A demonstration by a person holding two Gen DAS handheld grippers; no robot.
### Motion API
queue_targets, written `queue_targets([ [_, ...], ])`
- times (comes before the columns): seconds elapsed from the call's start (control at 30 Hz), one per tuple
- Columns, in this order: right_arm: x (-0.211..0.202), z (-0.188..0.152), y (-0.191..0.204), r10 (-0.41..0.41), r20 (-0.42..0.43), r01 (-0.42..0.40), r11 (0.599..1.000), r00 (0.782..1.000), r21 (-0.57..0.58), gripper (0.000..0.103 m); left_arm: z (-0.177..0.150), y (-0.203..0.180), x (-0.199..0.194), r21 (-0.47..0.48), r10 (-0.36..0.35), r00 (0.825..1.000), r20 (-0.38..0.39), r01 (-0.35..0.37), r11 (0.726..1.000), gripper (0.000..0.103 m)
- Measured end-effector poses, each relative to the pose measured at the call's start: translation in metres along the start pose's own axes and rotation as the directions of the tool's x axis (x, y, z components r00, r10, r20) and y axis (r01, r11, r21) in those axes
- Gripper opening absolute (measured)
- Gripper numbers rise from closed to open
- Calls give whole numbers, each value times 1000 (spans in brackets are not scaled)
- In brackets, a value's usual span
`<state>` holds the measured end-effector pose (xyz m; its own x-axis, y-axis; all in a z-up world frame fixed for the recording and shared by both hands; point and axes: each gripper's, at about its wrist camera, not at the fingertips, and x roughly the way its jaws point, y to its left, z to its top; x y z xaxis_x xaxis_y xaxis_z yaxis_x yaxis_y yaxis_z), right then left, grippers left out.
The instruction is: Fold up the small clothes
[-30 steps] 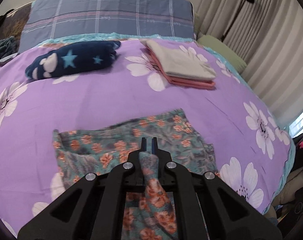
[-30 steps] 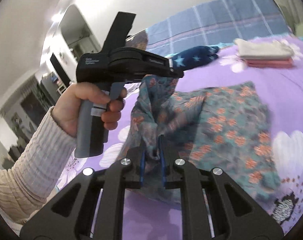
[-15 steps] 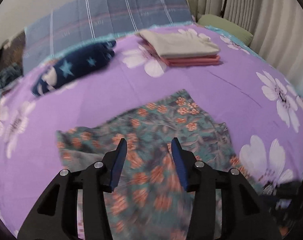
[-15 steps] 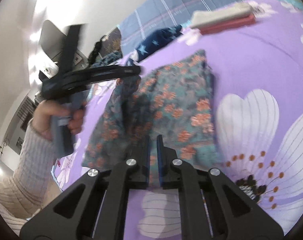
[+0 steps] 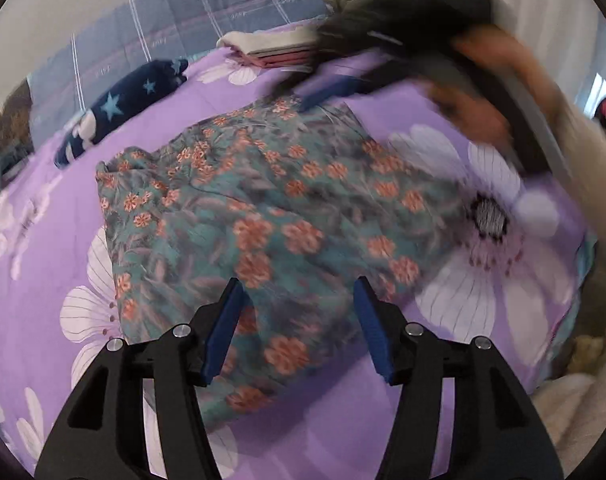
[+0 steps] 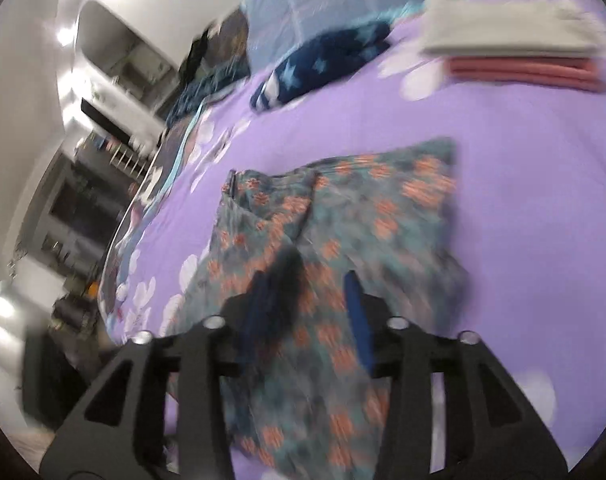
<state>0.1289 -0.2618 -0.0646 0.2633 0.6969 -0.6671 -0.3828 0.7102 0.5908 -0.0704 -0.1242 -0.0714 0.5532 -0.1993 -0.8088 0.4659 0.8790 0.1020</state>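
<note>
Left gripper (image 5: 299, 328) opening over floral garment (image 5: 287, 216); right gripper (image 6: 309, 312) likewise, apparently empty.

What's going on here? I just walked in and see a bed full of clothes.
A person with a handheld gripper in each hand is folding small clothes on a purple flowered bedsheet. The floral garment lies folded over on the sheet. The left gripper and right gripper are both opening above it, pads off the cloth. Further back sit a navy star-print item and a stack of folded clothes.
</note>
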Motion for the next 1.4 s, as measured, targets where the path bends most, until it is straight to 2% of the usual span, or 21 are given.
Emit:
queue_targets([
  [0.1, 44, 36, 2, -9, -107, 12, 999, 994, 31, 45, -9, -10, 1, 20, 21, 1000, 14, -21, 1000, 58],
  [0.17, 71, 52, 2, -35, -147, 40, 999, 988, 33, 45, -12, -12, 2, 22, 37, 999, 18, -37, 999, 58],
  [0.33, 112, 70, 4, -49, -174, 59, 997, 984, 52, 45, -14, -15, 3, 26, 43, 999, 26, -44, 999, 58],
  [0.4, 123, 71, 8, -34, -173, 42, 998, 984, 45, 20, -14, -12, 4, 14, 37, 999, 27, -37, 999, 58],
  [0.43, 127, 72, 11, -38, -177, 44, 999, 983, 27, 4, -14, -11, 3, 7, 35, 999, 29, -35, 999, 58],
  [0.57, 93, 71, 35, -104, -57, 99, 991, 993, -90, 3, -13, -3, 1, -18, 27, 998, 51, -26, 999, 58],
  [0.67, 59, 81, 34, -92, 4, 92, 992, 996, -90, 3, -12, 2, 3, -20, 28, 998, 52, -27, 999, 58],
  [0.8, 60, 82, 26, -119, -34, 115, 989, 992, -93, 3, -11, 2, 2, -17, 18, 998, 59, -17, 1000, 58],
  [0.93, 88, 70, 10, -168, -86, 164, 985, 982, -57, 4, -16, -6, 4, 8, 2, 999, 46, -2, 1000, 62],
  [1.13, 97, 69, -4, -160, -87, 161, 987, 983, 4, 4, -16, -11, 7, 33, 2, 999, 40, -4, 999, 65],
  [1.33, 97, 74, 0, -171, -83, 170, 985, 982, -16, 4, -7, -19, 11, 66, -39, 998, 52, 35, 997, 66],
  [1.4, 99, 74, 0, -172, -90, 171, 985, 981, -20, 4, -9, -28, 13, 87, -23, 999, 46, 19, 996, 65],
])
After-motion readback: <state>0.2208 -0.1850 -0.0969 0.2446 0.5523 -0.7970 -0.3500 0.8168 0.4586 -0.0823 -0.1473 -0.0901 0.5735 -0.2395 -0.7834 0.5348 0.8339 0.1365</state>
